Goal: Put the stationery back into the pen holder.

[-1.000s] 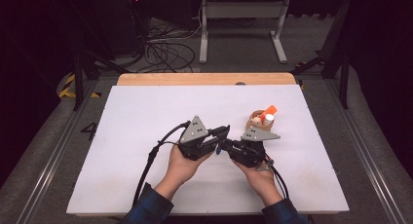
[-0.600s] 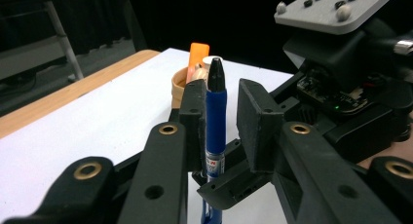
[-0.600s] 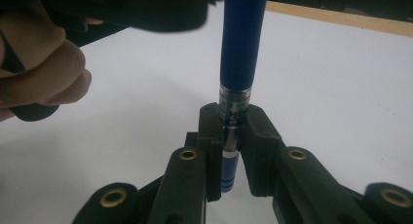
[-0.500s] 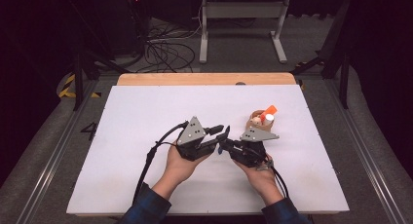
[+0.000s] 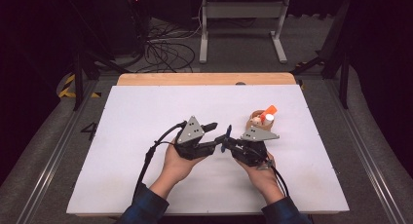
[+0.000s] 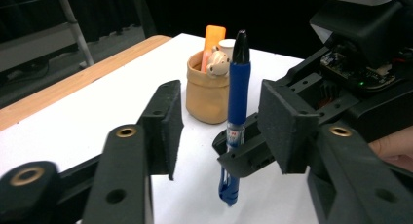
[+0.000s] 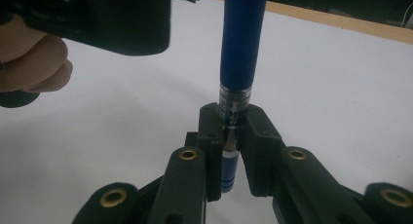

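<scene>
Clamped in the right gripper (image 7: pixel 229 151), a blue pen (image 7: pixel 241 44) is held by its clear lower barrel, with its long axis standing roughly upright above the white table (image 5: pixel 146 112) and its tip hanging just clear of the surface. In the left gripper view the pen (image 6: pixel 237 112) is seen rising between the two black pads of the left gripper (image 6: pixel 221 126), which stand apart on either side of it without pressing on it; a gap is visible at each side of the blue barrel. From the high view, the left gripper (image 5: pixel 214 136) is met nose to nose by the right gripper (image 5: pixel 231 143) near the middle of the table, so both are about equally near the pen, though only the right one has a hold on it. Behind the pen, a tan cup (image 6: pixel 207 95) with an orange marker and a small figure in it is set near the right hand, apart from both grippers. Compared with the earlier high views, both hands are found in nearly the same place; the left gripper's jaws have just been opening around the pen, while the right gripper's hold is unchanged. Any coming move is judged to turn on the pen's upright axis staying within the right gripper alone.
</scene>
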`<state>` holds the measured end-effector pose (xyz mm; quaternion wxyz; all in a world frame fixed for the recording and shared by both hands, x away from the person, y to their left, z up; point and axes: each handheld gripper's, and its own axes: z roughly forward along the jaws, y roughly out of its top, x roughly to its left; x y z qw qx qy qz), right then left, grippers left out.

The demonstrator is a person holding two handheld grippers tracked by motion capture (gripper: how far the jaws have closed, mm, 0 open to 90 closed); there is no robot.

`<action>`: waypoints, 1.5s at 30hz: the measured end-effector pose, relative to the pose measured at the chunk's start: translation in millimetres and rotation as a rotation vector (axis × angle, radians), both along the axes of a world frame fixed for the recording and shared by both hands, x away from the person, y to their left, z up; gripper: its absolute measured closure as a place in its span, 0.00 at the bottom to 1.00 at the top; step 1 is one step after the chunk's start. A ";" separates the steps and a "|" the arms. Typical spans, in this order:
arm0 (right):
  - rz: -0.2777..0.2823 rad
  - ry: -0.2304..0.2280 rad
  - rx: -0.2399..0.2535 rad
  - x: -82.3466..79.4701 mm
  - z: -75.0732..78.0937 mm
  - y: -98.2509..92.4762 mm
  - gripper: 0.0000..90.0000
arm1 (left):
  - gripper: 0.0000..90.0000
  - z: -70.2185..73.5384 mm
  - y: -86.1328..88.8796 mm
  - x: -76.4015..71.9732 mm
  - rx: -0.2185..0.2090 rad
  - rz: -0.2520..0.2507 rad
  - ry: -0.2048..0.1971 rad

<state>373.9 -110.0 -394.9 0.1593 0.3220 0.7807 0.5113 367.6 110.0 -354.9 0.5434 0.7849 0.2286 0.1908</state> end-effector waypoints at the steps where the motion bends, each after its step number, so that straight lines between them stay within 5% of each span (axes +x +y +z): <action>1: -0.003 0.000 0.003 -0.1 0.3 -0.3 0.89 | 0.54 -0.1 1.0 0.6 0.006 0.002 -0.003; 11: -0.026 -0.040 0.018 -1.6 5.6 -3.8 0.89 | 0.40 -2.9 15.4 2.3 -0.002 0.015 0.018; 45: -0.109 -0.141 0.000 -5.0 30.2 -26.0 0.89 | 0.16 -1.8 77.3 -17.1 -0.030 0.113 -0.043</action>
